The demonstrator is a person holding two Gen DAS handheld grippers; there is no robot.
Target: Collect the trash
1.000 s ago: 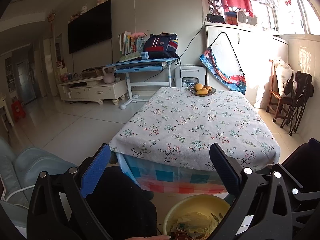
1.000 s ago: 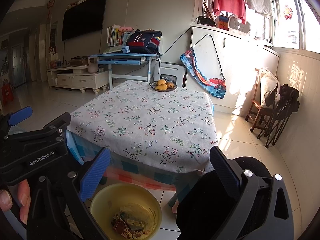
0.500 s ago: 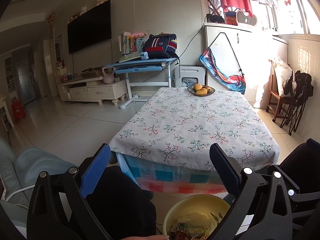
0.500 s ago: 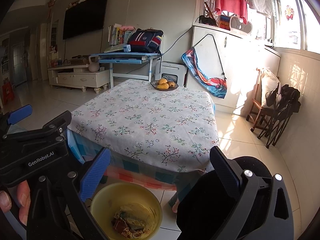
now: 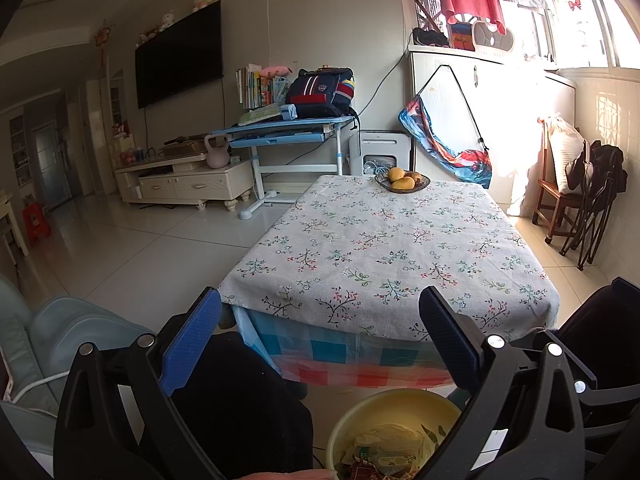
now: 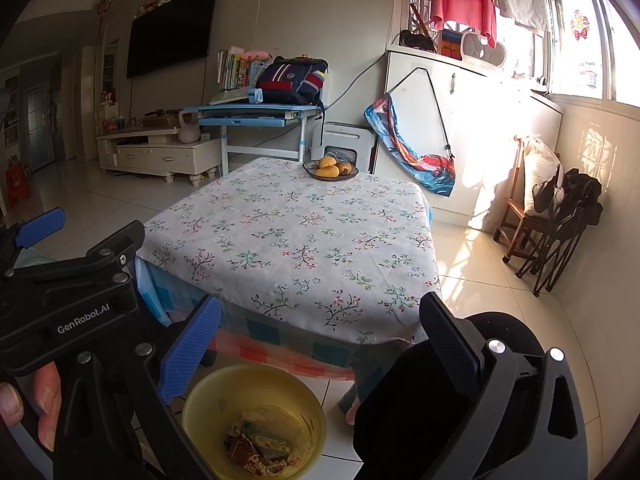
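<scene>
A yellow trash bin [image 6: 256, 420] stands on the floor in front of the table, with crumpled wrappers [image 6: 260, 444] at its bottom. It also shows in the left wrist view [image 5: 392, 432]. My left gripper [image 5: 320, 344] is open and empty, held above the bin and my knees. My right gripper [image 6: 320, 348] is open and empty, above the bin. The left gripper's body [image 6: 68, 300] shows at the left of the right wrist view. The floral tablecloth [image 5: 380, 248] carries no loose trash that I can see.
A bowl of fruit [image 5: 402, 182] sits at the table's far end. A blue desk with a backpack [image 5: 320, 94] and a TV cabinet [image 5: 184, 180] stand beyond. A wooden chair [image 6: 532, 208] with bags is at the right wall. A light-blue sofa [image 5: 52, 340] is at my left.
Both grippers have stayed open and empty. The views have shifted only slightly; the right wrist view has drifted a little to the left.
</scene>
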